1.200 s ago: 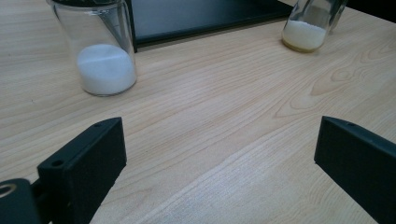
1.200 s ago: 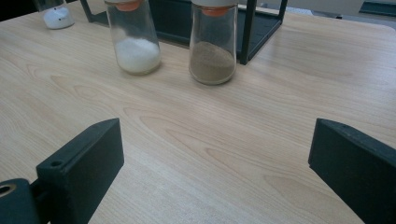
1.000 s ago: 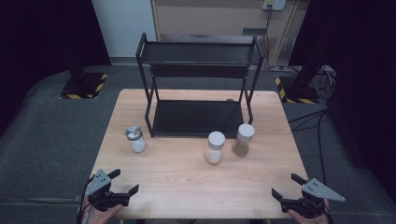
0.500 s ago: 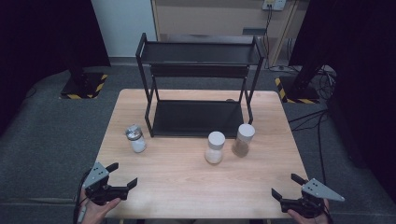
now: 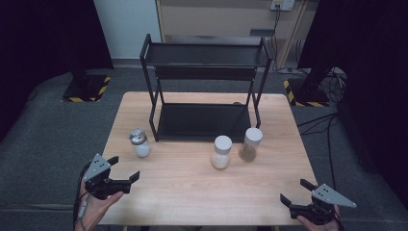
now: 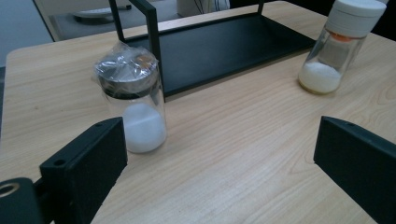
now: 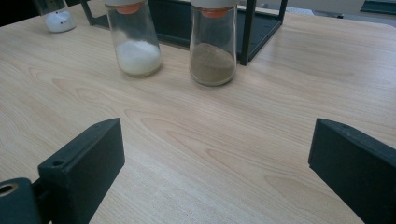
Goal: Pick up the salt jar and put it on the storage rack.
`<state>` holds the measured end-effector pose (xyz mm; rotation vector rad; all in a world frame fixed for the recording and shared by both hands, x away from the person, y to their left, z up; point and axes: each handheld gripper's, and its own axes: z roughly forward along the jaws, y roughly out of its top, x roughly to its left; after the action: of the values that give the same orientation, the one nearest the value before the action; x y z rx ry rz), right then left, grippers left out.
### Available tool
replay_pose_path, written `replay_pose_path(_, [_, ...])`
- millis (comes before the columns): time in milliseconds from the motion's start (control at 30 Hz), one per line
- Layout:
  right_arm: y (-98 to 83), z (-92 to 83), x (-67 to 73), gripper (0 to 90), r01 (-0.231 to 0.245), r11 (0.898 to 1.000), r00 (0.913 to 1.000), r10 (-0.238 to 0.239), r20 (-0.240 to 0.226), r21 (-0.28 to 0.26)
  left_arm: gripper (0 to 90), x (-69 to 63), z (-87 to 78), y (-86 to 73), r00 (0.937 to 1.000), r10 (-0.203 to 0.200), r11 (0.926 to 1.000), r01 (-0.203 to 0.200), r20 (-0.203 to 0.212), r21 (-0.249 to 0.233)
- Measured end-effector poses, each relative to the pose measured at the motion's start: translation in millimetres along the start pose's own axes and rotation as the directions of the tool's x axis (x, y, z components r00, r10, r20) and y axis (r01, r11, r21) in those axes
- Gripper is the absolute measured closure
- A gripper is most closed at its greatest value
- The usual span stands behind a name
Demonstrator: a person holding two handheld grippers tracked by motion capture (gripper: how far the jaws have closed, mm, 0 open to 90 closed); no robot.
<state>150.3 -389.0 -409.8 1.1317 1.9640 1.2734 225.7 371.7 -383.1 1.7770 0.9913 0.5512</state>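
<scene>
Left gripper (image 5: 126,169) wide open, empty, near foil-capped jar (image 6: 133,105); right gripper (image 5: 292,192) likewise.

Small jar (image 7: 55,16) top cut by frame edge – white-powder jar (image 7: 134,39) and brown-powder jar (image 7: 213,44) lids cropped.

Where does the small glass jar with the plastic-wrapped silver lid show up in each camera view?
High view: small glass jar with the plastic-wrapped silver lid, left of centre, beside the black metal rack's front-left leg.
Left gripper view: the jar left of centre, close to the jaws.
Right gripper view: the jar in the top-left corner, partly cropped.
Shared landmark: the rack.
</scene>
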Motion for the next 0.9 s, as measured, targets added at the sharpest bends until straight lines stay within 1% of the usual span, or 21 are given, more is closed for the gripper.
replay_pose_path(100, [0.2, 0.1, 0.1, 3.8, 0.000, 1.000, 1.0000, 0.000, -0.001, 0.002, 1.7, 1.0, 3.1, 7.8, 0.9999, 0.007, 1.0000, -0.007, -0.012, -0.004])
replay_pose_path(200, [0.1, 0.0, -0.1, 3.9, 0.000, 1.000, 1.0000, 0.000, -0.001, 0.001, 1.7, 2.0, 5.2, 10.9, 0.9999, 0.002, 1.0000, -0.002, -0.016, -0.008])
replay_pose_path(267, [0.1, 0.0, -0.2, 4.0, -0.001, 1.000, 1.0000, 0.001, -0.002, 0.001, 1.7, 4.0, 9.1, 15.9, 0.9998, 0.004, 1.0000, -0.004, -0.020, -0.003])
replay_pose_path(333, [0.0, 0.0, -0.3, 4.0, -0.001, 1.000, 1.0000, 0.001, -0.002, 0.001, 1.9, 4.7, 10.6, 17.6, 0.9997, 0.006, 1.0000, -0.006, -0.022, 0.001])
replay_pose_path(367, [0.0, 0.1, -0.4, 4.0, -0.001, 1.000, 1.0000, 0.001, -0.002, 0.000, 1.9, 6.8, 14.1, 20.0, 0.9997, 0.004, 1.0000, -0.004, -0.023, 0.003])
replay_pose_path(500, [-0.1, 0.0, -0.6, 4.1, -0.001, 1.000, 1.0000, 0.001, -0.003, -0.001, 2.0, 7.9, 18.9, 23.9, 0.9994, 0.011, 0.9999, -0.011, -0.031, 0.009])
replay_pose_path(733, [-0.1, 0.2, -0.7, 4.2, -0.001, 1.000, 1.0000, 0.001, -0.003, 0.000, 1.9, 12.2, 28.4, 31.3, 0.9990, 0.010, 0.9999, -0.009, -0.043, 0.007])
replay_pose_path(767, [-0.1, 0.2, -0.6, 4.2, -0.001, 1.000, 1.0000, 0.001, -0.003, -0.001, 1.9, 13.3, 31.7, 32.4, 0.9989, 0.009, 0.9999, -0.009, -0.046, 0.007])
replay_pose_path(900, [-0.1, 0.1, -0.6, 4.2, -0.001, 1.000, 1.0000, 0.001, -0.003, 0.000, 2.1, 15.2, 36.7, 34.0, 0.9984, 0.007, 0.9999, -0.006, -0.056, 0.009])
